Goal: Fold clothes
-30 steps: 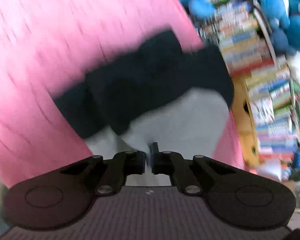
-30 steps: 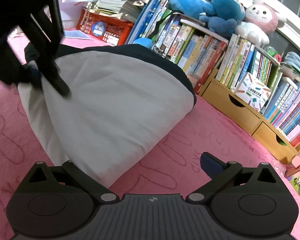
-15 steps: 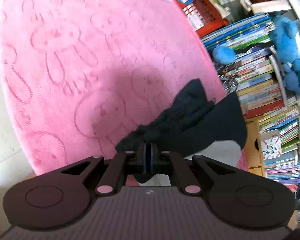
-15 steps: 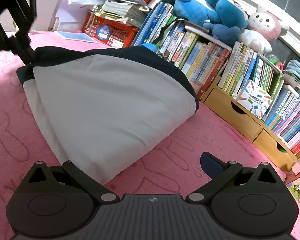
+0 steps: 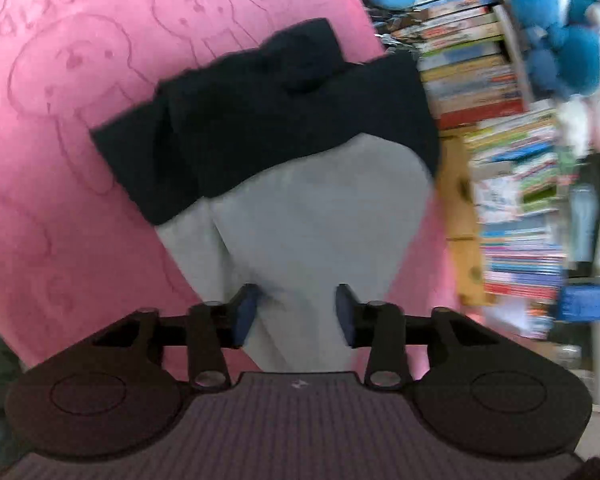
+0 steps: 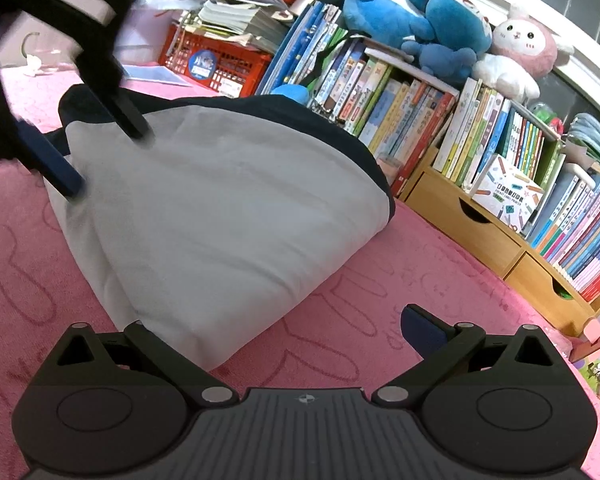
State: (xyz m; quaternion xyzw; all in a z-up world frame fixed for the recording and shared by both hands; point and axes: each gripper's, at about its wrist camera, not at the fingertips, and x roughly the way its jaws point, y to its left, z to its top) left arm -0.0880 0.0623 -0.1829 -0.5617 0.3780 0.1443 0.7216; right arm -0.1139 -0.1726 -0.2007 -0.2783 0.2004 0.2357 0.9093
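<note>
A folded garment [image 6: 220, 208], light grey with dark navy parts, lies on the pink blanket [image 6: 380, 280]. In the left wrist view the grey part [image 5: 320, 220] is near and the navy part [image 5: 260, 120] beyond it. My left gripper [image 5: 296, 316] hovers over the grey cloth with its jaws opening; the pads stand apart and do not press on the cloth. The right wrist view shows the left gripper [image 6: 104, 152] over the garment's far left corner. My right gripper [image 6: 284, 332] is open at the garment's near corner, its left finger partly hidden by the cloth.
A low wooden bookshelf [image 6: 480, 216] full of books runs along the blanket's far right side, with blue and pink plush toys [image 6: 440, 28] on top. A red crate [image 6: 216, 64] with papers stands at the back.
The left gripper, shut on the navy edge half a second ago, has let the cloth go and now stands with its jaws apart over the grey part. The right gripper has not moved.
</note>
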